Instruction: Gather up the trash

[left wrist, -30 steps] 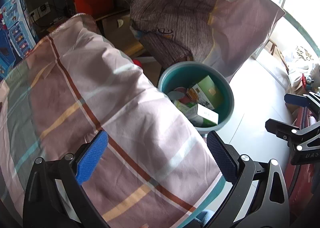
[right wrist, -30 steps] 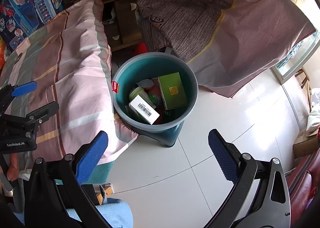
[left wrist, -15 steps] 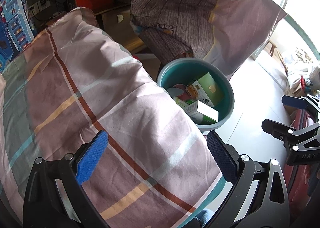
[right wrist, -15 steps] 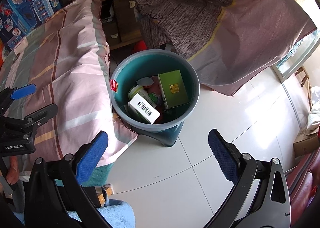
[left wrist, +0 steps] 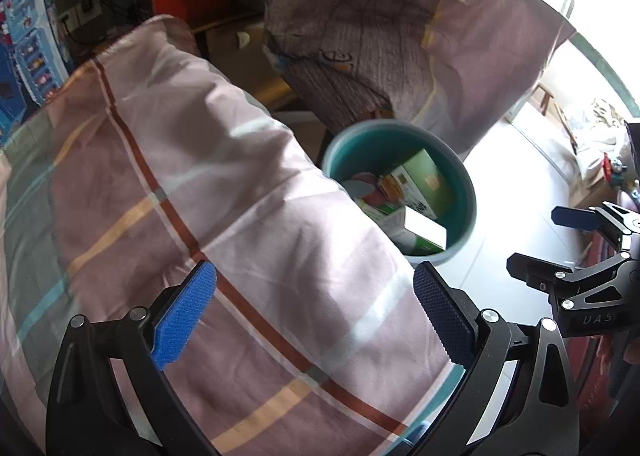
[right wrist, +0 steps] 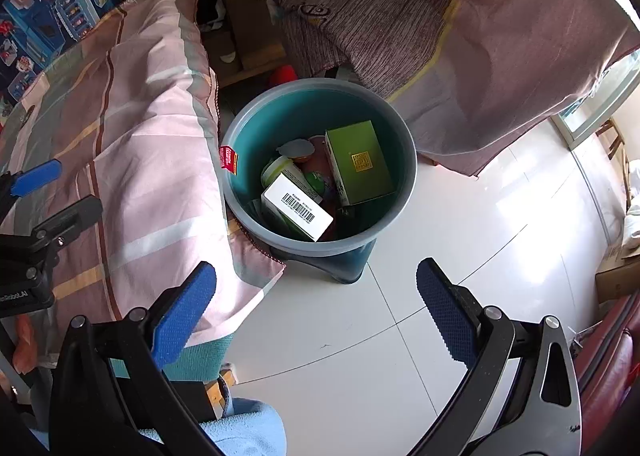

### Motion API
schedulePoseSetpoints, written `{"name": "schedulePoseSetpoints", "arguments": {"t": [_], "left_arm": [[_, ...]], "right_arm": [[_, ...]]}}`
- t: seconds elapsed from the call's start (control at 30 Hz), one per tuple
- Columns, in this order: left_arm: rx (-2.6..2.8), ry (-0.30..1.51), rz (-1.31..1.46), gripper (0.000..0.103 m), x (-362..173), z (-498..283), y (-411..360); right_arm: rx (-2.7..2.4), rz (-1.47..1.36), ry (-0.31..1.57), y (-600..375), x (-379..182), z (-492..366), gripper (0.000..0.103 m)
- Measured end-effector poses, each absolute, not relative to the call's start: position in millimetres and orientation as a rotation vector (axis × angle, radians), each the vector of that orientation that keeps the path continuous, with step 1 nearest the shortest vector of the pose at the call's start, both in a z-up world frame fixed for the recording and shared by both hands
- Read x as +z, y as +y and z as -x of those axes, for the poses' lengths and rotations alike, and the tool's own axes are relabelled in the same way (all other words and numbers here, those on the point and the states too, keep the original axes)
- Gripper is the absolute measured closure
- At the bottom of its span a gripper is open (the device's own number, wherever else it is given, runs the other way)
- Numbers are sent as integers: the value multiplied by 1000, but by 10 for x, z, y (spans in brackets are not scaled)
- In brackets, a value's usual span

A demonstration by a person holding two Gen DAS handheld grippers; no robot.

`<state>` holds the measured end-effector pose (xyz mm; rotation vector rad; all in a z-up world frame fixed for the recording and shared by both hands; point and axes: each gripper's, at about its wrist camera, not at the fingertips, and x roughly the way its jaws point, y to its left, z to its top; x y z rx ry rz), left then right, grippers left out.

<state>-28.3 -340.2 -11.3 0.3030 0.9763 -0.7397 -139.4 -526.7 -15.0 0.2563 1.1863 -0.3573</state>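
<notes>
Bin (right wrist: 320, 104), teal w/ grey rim, stands on white floor (right wrist: 460, 256) just beside the draped bedding's edge; it's the ref for everything. Inside: green box (right wrist: 358, 168) leaning on the far-right wall, white barcode box (right wrist: 298, 210) at the near-left, round lid & small wrappers between them. All cardboard/plastic packaging, so prob. light, stiff-ish but crushable, smooth faces a bit slippery. Best hold on either box: across the narrow sides, not the broad face. Bin itself: likely light, rigid rim, pinch rim wall if it needs moving.

Right tongs (right wrist: 316, 314) hover above the floor on the near side of bin, pointed down at it, spread wide, nothing held. Left tongs (left wrist: 314, 318) are over the striped quilt (left wrist: 208, 184) to the left of bin, also spread wide & empty, angled toward the bin, not touching the fabric as far as I can tell. No loose trash visible outside bin; collection looks about done.
</notes>
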Motion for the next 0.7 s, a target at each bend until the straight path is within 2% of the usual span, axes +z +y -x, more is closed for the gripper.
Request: {"name": "schedulePoseSetpoints", "arguments": {"t": [0.7], "left_arm": [[-712, 972, -290, 4, -69, 150, -3311]], "right_arm": [[-367, -218, 1195, -5236, -57, 1241, 7]]}}
